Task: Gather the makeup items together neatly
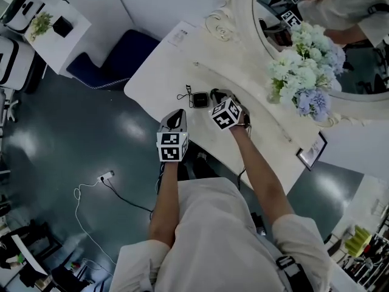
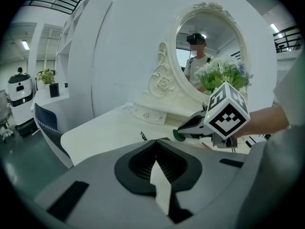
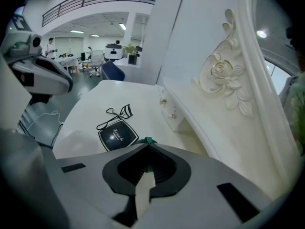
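A black square compact (image 1: 200, 100) and a black eyelash curler (image 1: 185, 93) lie together on the white vanity table (image 1: 159, 72); the right gripper view shows the compact (image 3: 117, 135) and curler (image 3: 116, 112) just ahead of the jaws. My right gripper (image 1: 214, 94) hovers just right of the compact, shut on a small green makeup item (image 3: 148, 140), whose round green end (image 2: 177, 135) sticks out of the tips in the left gripper view. My left gripper (image 1: 179, 112) is near the table's front edge, jaws together with nothing in them.
An ornate oval mirror (image 1: 316, 17) and a flower bouquet (image 1: 307, 72) stand at the back right. A raised shelf with small drawer knobs (image 3: 169, 109) runs along the mirror's base. A small picture frame (image 1: 312, 151) sits at the right end, a blue chair (image 1: 118, 56) at the left.
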Available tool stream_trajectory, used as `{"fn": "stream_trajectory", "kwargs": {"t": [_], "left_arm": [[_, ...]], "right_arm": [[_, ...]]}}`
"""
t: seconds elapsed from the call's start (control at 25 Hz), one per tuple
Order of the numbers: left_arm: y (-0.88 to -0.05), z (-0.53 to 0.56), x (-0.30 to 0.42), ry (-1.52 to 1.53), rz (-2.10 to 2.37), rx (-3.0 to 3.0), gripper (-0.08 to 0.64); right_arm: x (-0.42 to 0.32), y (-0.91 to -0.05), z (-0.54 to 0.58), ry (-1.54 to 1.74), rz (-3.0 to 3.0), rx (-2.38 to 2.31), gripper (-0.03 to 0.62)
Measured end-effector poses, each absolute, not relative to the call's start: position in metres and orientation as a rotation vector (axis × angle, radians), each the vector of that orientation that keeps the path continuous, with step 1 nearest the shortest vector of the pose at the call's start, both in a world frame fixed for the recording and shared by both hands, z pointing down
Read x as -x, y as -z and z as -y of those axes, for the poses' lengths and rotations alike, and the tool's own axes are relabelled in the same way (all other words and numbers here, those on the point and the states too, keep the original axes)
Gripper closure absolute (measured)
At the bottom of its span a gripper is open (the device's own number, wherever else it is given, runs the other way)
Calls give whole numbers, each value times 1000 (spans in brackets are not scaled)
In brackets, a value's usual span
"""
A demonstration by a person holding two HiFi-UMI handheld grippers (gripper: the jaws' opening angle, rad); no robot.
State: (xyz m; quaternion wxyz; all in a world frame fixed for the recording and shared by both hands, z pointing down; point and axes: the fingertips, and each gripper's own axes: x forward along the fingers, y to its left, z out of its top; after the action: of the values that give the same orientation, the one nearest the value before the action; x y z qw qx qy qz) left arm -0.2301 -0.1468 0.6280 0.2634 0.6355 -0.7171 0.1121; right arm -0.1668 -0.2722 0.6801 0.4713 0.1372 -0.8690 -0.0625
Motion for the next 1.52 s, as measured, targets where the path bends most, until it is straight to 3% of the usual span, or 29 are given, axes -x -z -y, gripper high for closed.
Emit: {"fn": "stream_trajectory", "kwargs": {"t": [0.76, 1.28, 1.52], "left_arm": [[-650, 169, 157, -341, 1774, -1844, 545], [-647, 150, 168, -349, 1825, -1809, 545], [-644, 145, 175, -331, 1858, -1780, 545]], "right_arm": [[52, -683, 228, -204, 2095, -801, 551], [48, -702, 224, -226, 2078, -784, 546], [55, -675, 224, -249, 2149, -796, 477]]}}
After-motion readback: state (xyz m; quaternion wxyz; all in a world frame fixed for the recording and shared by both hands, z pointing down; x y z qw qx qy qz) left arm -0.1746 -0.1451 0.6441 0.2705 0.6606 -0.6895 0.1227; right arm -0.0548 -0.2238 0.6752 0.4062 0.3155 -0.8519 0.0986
